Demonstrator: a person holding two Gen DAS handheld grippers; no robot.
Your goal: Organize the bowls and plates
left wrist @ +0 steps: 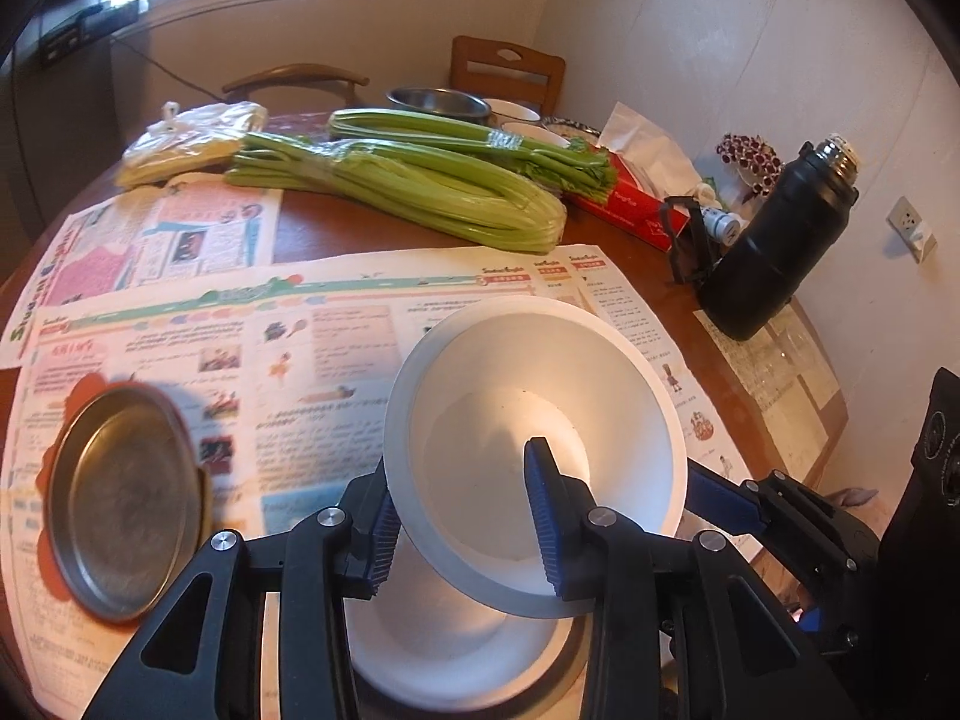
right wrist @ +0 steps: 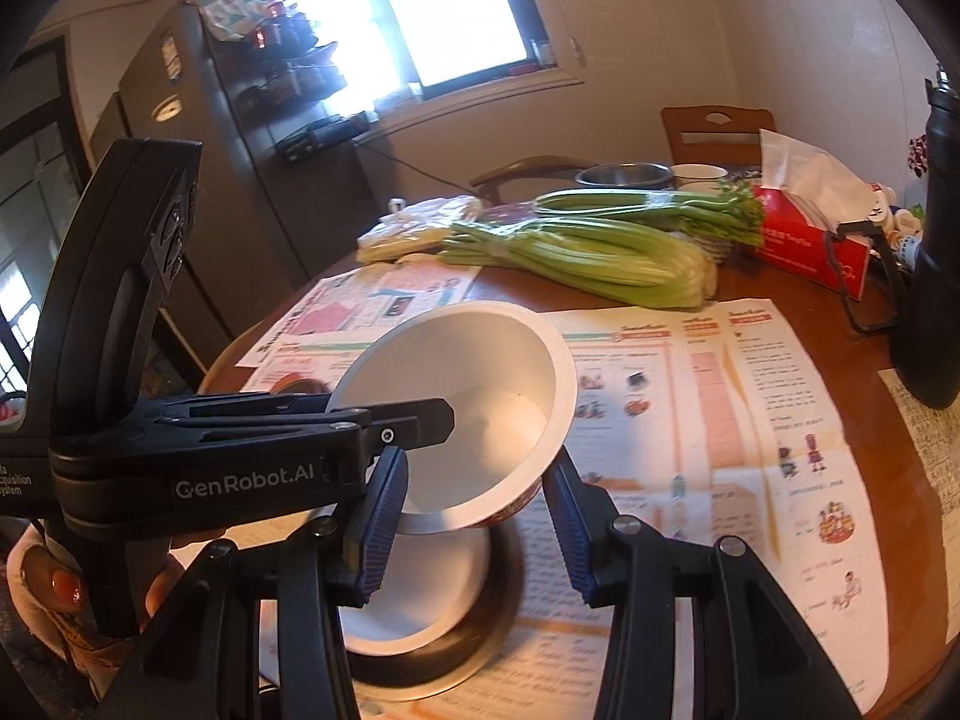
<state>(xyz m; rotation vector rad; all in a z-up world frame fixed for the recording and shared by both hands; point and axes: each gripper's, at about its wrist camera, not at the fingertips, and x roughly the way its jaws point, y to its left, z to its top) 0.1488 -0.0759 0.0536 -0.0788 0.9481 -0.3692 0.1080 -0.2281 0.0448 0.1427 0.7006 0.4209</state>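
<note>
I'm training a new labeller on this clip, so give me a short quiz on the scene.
1. True or false: the left tongs grip the raised bowl by its rim, with one finger inside it.
2. What sits directly under the raised bowl? A) a tissue box B) a second white bowl C) a flask
3. Fill in: the green stalks beyond the newspaper are ____.
Key: 1 true; 2 B; 3 celery.
</note>
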